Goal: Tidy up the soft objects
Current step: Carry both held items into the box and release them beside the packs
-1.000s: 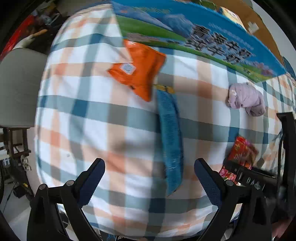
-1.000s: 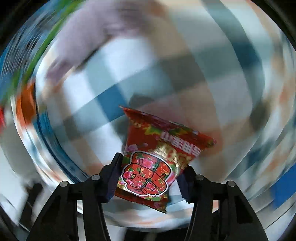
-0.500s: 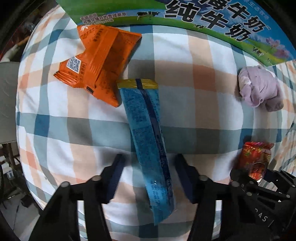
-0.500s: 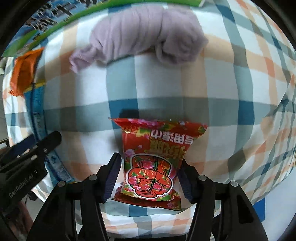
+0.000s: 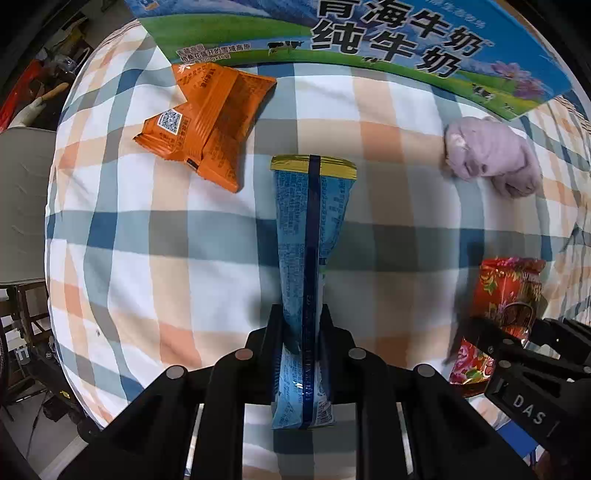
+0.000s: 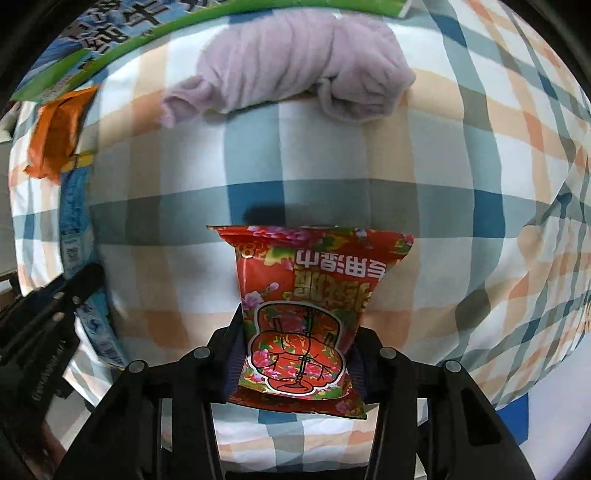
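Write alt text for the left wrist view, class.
The left gripper is shut on a long blue packet lying on a plaid cloth. An orange packet lies beyond it to the left, a lilac cloth bundle to the right, and a milk carton box behind.

checked cloth [image 5: 388, 206] | milk carton [image 5: 369, 40] at far edge | grey chair [image 5: 22, 206]
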The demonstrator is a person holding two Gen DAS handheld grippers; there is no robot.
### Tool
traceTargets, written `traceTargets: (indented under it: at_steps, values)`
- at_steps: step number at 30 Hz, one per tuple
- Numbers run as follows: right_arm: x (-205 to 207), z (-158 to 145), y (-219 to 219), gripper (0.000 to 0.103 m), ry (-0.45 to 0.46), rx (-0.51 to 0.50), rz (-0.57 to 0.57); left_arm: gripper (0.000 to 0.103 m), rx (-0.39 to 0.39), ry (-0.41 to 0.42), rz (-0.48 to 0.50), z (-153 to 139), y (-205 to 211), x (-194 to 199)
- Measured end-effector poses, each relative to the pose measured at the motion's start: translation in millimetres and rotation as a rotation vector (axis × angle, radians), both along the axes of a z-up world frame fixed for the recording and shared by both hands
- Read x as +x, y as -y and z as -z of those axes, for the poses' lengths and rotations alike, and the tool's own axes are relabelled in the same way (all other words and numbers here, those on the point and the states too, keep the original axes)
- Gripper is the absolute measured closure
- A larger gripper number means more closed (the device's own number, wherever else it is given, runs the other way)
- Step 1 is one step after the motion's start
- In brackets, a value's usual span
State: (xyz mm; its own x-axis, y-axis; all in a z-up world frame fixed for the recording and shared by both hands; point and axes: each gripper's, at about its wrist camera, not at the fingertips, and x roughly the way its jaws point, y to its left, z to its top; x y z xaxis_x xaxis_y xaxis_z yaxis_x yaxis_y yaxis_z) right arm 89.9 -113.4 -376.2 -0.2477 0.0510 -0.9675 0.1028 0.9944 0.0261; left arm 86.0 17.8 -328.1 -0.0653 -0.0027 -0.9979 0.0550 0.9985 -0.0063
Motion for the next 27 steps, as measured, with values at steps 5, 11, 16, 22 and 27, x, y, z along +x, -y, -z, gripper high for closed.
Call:
traceTargets:
  at_steps: [5, 11, 16, 22, 27]
  values:
    - [-7.6, -23.0, -3.9, 0.055, 0.039, 0.024, -0.014, 0.089, -0.025, 0.027, -0.006, -17.4, -1.3, -12.6]
    - [-18.0, -55.0, -6.7, 0.055, 0.081, 0.051, -0.029, 0.089, -0.084, 0.087, -0.011, -65.5, -1.7, -22.7]
    - [-21.3, -93.1, -9.6, 0.055, 0.130, 0.100, -0.040, 0.089, -0.165, 0.165, -0.017, -122.0, -4.3, -9.3]
    - [1.8, -154.5, -0.9, 0.055, 0.227, 0.160, -0.051, 0.089, -0.255, 0.255, -0.015, -177.0, -10.7, 40.2]
    - [61.9, -190.1, 9.1, 0.055, 0.305, 0.180, -0.051, 0.089, -0.252, 0.314, -0.013, -194.7, -12.9, 109.9]
